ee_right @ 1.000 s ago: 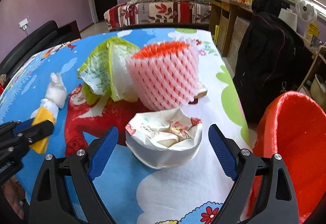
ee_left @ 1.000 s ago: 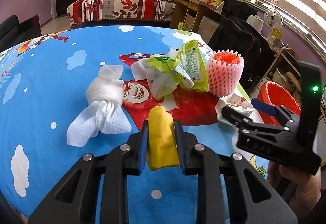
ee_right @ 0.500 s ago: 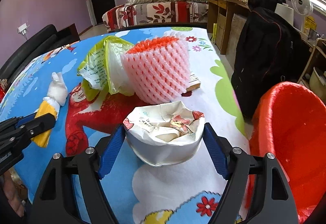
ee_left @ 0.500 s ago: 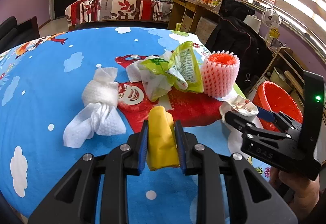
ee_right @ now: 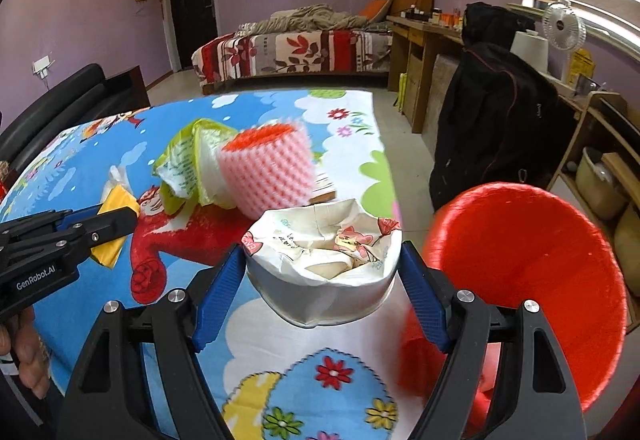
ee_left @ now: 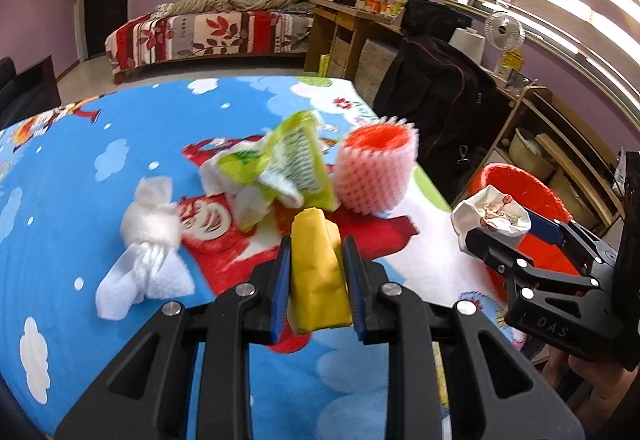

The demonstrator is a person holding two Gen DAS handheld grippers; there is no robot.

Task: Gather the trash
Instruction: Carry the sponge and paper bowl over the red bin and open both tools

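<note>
My left gripper (ee_left: 318, 260) is shut on a yellow wrapper (ee_left: 318, 276) and holds it above the table. It also shows in the right wrist view (ee_right: 116, 217). My right gripper (ee_right: 322, 272) is shut on a crumpled white paper cup (ee_right: 324, 268), lifted over the table's right edge beside the red bin (ee_right: 520, 280). The cup (ee_left: 490, 215) and the bin (ee_left: 516, 179) also show in the left wrist view. On the table lie a pink foam net (ee_left: 374, 169), a green and white bag (ee_left: 280, 163) and a white tissue (ee_left: 146, 244).
The table has a blue cartoon cloth (ee_left: 80, 167). A black jacket (ee_right: 492, 119) hangs on a chair past the bin. A bed (ee_right: 288, 51) and a wooden desk (ee_right: 424, 39) stand at the back.
My right gripper closed on the paper cup and lifted it off the table toward the red bin. My left gripper rose a little with the yellow wrapper.
</note>
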